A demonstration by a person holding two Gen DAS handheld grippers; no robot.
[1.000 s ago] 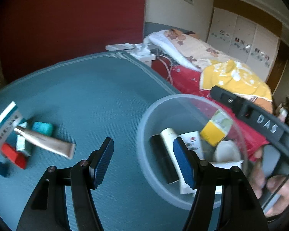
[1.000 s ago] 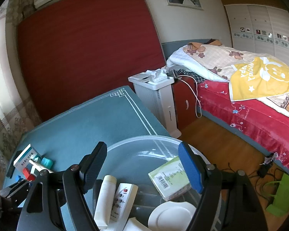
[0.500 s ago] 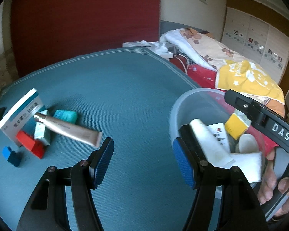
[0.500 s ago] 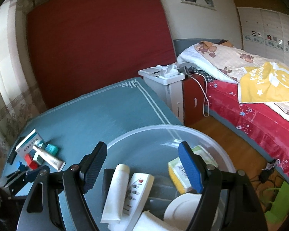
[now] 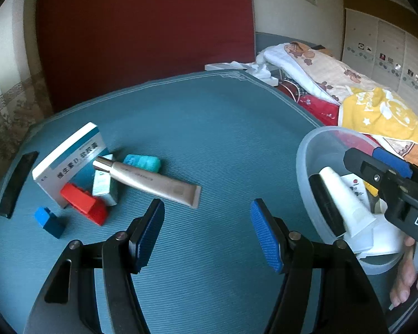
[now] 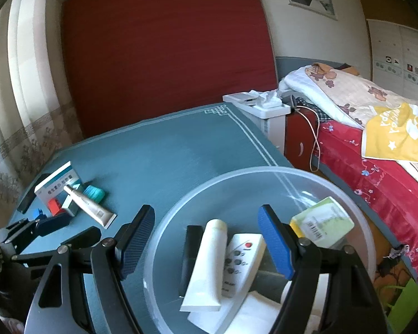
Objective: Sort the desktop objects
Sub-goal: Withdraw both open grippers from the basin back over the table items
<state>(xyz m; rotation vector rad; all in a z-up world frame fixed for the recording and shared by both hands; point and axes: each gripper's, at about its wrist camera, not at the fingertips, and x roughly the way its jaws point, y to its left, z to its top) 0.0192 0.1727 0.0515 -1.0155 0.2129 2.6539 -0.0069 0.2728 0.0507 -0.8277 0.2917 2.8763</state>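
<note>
Several loose things lie ahead and to the left of my left gripper [image 5: 207, 233], whose blue pads stand wide apart with nothing between them: nearest is the beige tube [image 5: 147, 179], lying flat just beyond my left pad, its cap end propped on the small pale box [image 5: 104, 186]; past that come the teal block [image 5: 142, 162], the red block [image 5: 83, 203], the blue block [image 5: 48, 221] and the white-and-blue medicine box [image 5: 69, 161]. My right gripper [image 6: 206, 245] is also spread wide and empty, hanging over the clear bowl [image 6: 192, 192], which already holds a white tube [image 6: 209, 261], a remote [image 6: 241, 264], a green-and-yellow packet [image 6: 320, 222] and a black bar [image 6: 191, 253]. I judge the sorting to be partway done, with my left side starting its reach for the next piece, most likely the beige tube. That calls for moving forward and a little left, dropping low, and closing across the tube's width without knocking the pale box beneath it. The bowl's near contents are cut off under my right fingers; something white lies there that I cannot identify. A flat black strip [image 5: 16, 183] at the far left edge of the teal table [image 5: 209, 128] is too dim to name.
</note>
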